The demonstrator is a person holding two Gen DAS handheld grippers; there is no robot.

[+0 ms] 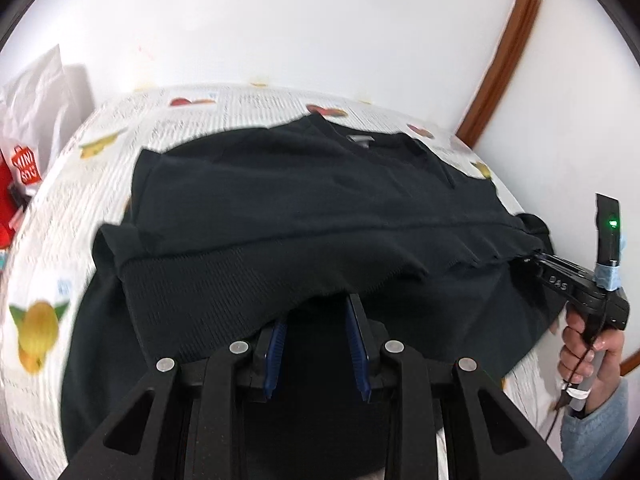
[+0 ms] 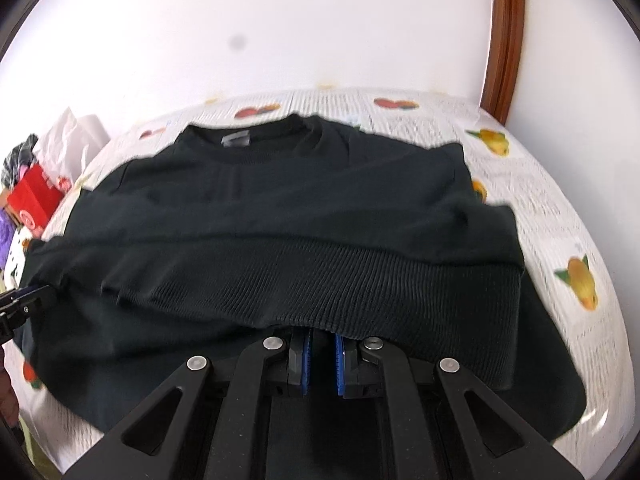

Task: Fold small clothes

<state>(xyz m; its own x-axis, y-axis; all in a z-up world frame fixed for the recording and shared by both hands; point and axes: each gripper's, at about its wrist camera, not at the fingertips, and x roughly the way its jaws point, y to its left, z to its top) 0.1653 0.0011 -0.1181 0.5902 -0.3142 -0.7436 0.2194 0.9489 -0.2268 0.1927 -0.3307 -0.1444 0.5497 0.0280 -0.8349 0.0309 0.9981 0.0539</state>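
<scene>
In the near part of both wrist views a black sweatshirt [image 2: 280, 216] lies spread on the counter [image 2: 560, 216], and its ribbed hem [image 2: 360, 280] is lifted and folded over toward the collar. The left tool [image 1: 316, 312] holds this hem; its blue pads [image 1: 276, 344] stand a little apart with the thick ribbed cloth between them. The right tool [image 2: 322, 340] has its jaws closed narrow on the same hem, and the edge of the rib goes down between its blue pads [image 2: 306, 360]. In the left view the right tool is seen from the side at the right corner of the cloth, held by a hand [image 1: 584, 344] in a light blue sleeve [image 1: 596, 436]; a green light [image 1: 612, 223] shines on its top and the letters "DAS" are on its body. The fabric is plain black, with a round collar [image 2: 256, 136] and a small grey label [image 2: 236, 140] inside it; I cannot read this label. The counter is covered with a white cloth printed with fruits and small text, too blurred to read. At the far left stands a white bag [image 1: 44, 92] and a red bag [image 1: 26, 168] with the letters "MINI SO". Behind is a white wall [image 2: 280, 24] with a brown wooden frame [image 2: 504, 36].
</scene>
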